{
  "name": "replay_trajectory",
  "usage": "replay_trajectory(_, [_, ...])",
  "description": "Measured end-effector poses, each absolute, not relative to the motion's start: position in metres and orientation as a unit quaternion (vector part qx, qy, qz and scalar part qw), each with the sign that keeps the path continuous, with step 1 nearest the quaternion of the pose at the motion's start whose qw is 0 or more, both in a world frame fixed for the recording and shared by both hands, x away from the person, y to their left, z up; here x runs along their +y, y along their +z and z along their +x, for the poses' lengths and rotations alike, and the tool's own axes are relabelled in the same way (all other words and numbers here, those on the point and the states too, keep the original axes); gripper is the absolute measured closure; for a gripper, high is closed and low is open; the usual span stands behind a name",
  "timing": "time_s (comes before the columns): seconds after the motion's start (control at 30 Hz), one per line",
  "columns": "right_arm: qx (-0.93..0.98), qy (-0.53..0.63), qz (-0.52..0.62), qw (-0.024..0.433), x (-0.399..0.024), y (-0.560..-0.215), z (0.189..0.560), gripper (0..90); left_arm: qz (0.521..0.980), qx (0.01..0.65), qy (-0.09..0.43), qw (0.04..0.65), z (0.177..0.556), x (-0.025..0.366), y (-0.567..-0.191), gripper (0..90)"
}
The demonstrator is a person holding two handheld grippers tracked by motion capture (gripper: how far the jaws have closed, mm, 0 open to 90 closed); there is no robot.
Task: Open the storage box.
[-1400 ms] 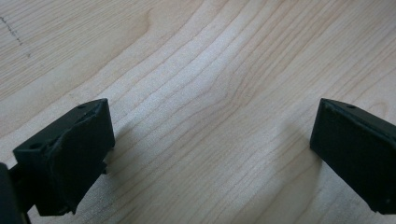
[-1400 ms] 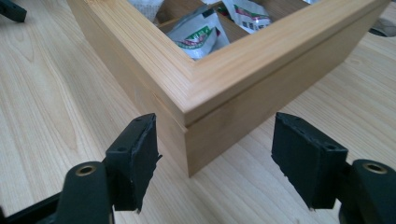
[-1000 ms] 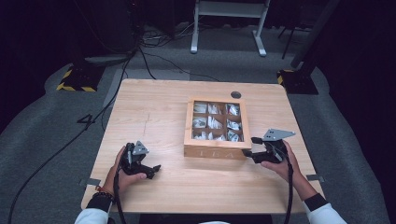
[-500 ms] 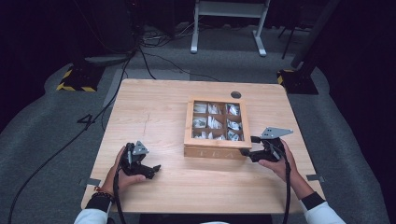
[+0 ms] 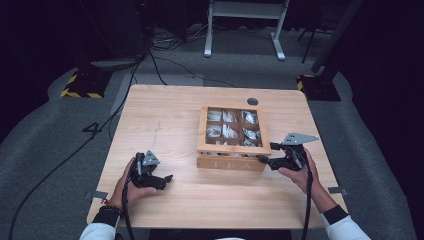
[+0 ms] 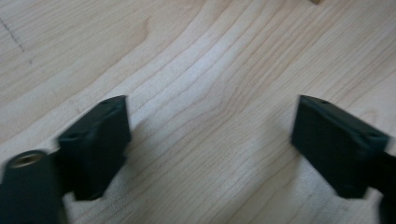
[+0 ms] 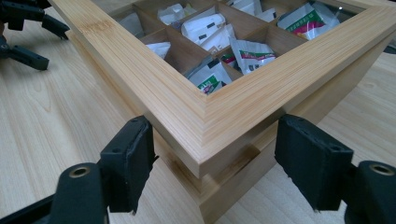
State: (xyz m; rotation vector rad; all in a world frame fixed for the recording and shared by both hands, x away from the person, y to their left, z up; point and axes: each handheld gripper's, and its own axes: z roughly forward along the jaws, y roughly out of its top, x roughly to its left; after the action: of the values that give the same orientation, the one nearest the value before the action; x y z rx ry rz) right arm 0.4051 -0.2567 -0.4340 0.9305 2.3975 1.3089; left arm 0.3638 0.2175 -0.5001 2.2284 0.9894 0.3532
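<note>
A wooden box (image 5: 232, 162) with a framed clear lid stands right of the table's middle, and its compartments hold several white sachets (image 7: 205, 28). My right gripper (image 5: 265, 153) is open at the box's (image 7: 187, 107) near right corner. That corner sits between its pads (image 7: 130, 163), and neither pad touches the wood. My left gripper (image 5: 167, 178) rests low over bare table near the front left. In the left gripper view it (image 6: 210, 144) is open; its jaws have just been closing, with nothing between them. The left gripper (image 7: 28, 37) also shows far off in the right gripper view.
The light wooden table (image 5: 170, 115) has a round cable hole (image 5: 252, 101) behind the box. Bare wood lies left of the box and along the front edge. Cables and a white stand's feet (image 5: 242, 47) lie on the dark floor beyond the table.
</note>
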Motion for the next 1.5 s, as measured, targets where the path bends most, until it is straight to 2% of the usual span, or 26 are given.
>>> replay_trajectory(0.03, [0.824, 0.450, 0.319, 0.130, -0.257, -0.434, 0.405, 29.0, 0.853, 0.378, 0.133, 0.334, 0.364, 0.217, -0.499, 20.5])
replay_trajectory(0.1, [0.825, 0.447, 0.319, 0.135, -0.256, -0.433, 0.405, 29.6, 0.850, 0.382, 0.141, 0.335, 0.363, 0.215, -0.497, 15.1])
replay_trajectory(0.17, [0.823, 0.449, 0.320, 0.136, -0.256, -0.433, 0.405, 29.6, 0.850, 0.370, 0.151, 0.342, 0.362, 0.212, -0.492, 18.8])
replay_trajectory(0.67, [0.814, 0.460, 0.330, 0.134, -0.256, -0.425, 0.408, 29.5, 0.836, 0.309, 0.201, 0.406, 0.381, 0.167, -0.438, 17.5])
replay_trajectory(0.8, [0.811, 0.462, 0.333, 0.136, -0.256, -0.422, 0.409, 29.7, 0.839, 0.291, 0.215, 0.406, 0.390, 0.155, -0.430, 18.0])
replay_trajectory(1.07, [0.812, 0.461, 0.331, 0.133, -0.256, -0.417, 0.415, 30.1, 0.843, 0.267, 0.232, 0.405, 0.413, 0.126, -0.423, 20.2])
replay_trajectory(1.2, [0.810, 0.463, 0.333, 0.135, -0.256, -0.417, 0.415, 30.1, 0.843, 0.264, 0.222, 0.414, 0.419, 0.123, -0.421, 20.4])
replay_trajectory(1.5, [0.804, 0.468, 0.339, 0.139, -0.256, -0.413, 0.418, 31.4, 0.838, 0.254, 0.236, 0.421, 0.425, 0.117, -0.413, 19.8])
